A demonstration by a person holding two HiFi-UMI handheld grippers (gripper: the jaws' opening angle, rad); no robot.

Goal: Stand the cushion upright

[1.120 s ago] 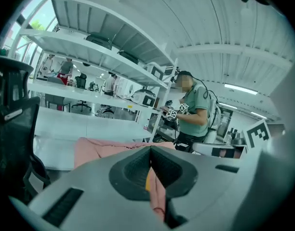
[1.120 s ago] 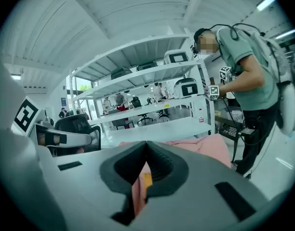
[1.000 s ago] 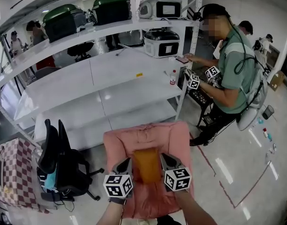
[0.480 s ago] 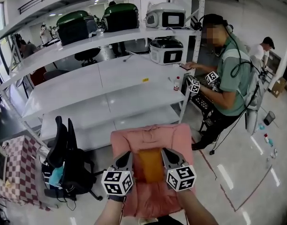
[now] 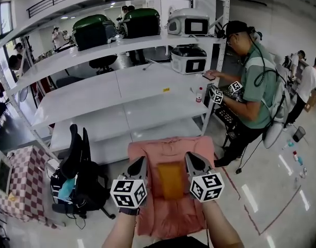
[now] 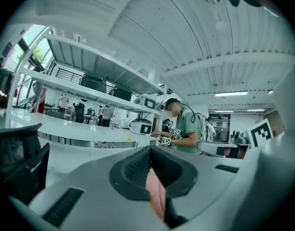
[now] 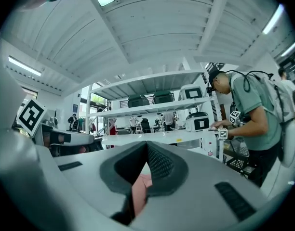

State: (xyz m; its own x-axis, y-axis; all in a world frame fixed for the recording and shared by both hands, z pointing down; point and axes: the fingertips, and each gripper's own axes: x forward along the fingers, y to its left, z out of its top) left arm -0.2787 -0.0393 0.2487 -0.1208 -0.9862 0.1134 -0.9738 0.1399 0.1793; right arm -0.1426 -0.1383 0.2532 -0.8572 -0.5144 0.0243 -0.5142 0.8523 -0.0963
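Note:
A pink cushion (image 5: 171, 154) with an orange patch (image 5: 172, 180) in its middle hangs in the air in front of me in the head view, held up off the floor. My left gripper (image 5: 138, 166) is shut on the cushion's left part, and pink fabric (image 6: 156, 194) shows pinched between its jaws in the left gripper view. My right gripper (image 5: 195, 161) is shut on the cushion's right part, with pink fabric (image 7: 139, 189) caught between its jaws in the right gripper view. Both grippers point roughly level.
A white shelving rack (image 5: 116, 102) with appliances on its upper shelf stands ahead. A person in a green shirt (image 5: 256, 92) works at its right end. A black office chair (image 5: 78, 174) is at the left, a checked cloth (image 5: 21, 185) beyond it.
Both grippers have risen together with the cushion held between them, and the view has tilted up so more of the rack's upper shelf shows.

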